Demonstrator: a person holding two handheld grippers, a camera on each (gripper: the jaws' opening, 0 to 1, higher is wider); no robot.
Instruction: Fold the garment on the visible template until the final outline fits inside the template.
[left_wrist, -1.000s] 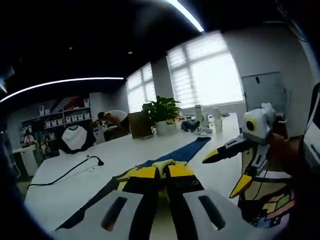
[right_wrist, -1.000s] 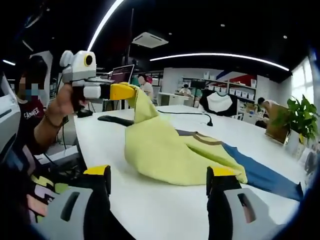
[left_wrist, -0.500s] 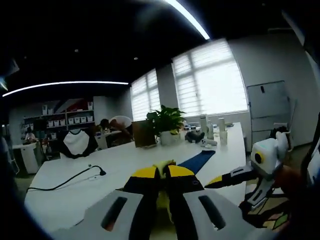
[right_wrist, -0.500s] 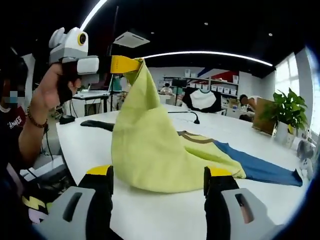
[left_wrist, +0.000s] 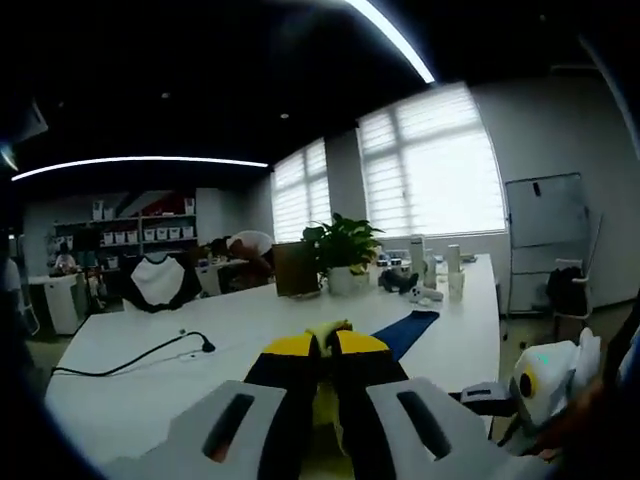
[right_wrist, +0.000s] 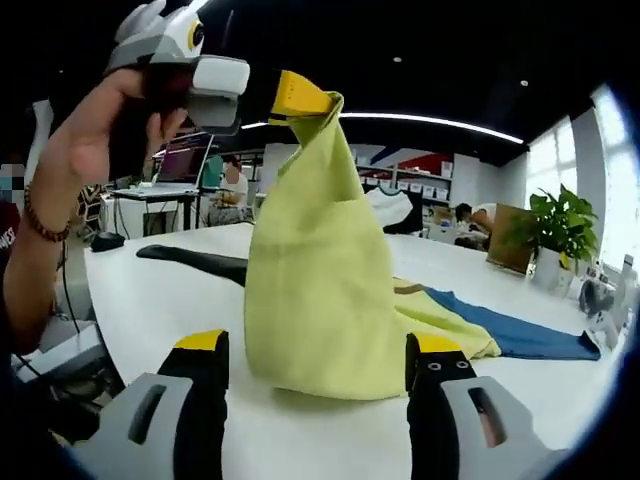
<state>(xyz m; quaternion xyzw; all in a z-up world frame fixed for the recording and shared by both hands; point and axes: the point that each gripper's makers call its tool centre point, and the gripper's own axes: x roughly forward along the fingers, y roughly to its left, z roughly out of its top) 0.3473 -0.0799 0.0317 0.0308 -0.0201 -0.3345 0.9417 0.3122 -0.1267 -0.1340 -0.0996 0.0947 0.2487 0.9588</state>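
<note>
The left gripper (right_wrist: 300, 98) pinches the yellow garment (right_wrist: 320, 280) tight, hanging it tall. The right gripper (right_wrist: 315, 350) gapes wide, empty.

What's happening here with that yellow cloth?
A person holds a gripper in each hand and is folding a garment on a white table. The left gripper is shut on one end of the yellow part, holding it high above the table. The right gripper is open and empty, near the hanging cloth. The blue part lies flat on the table.
</note>
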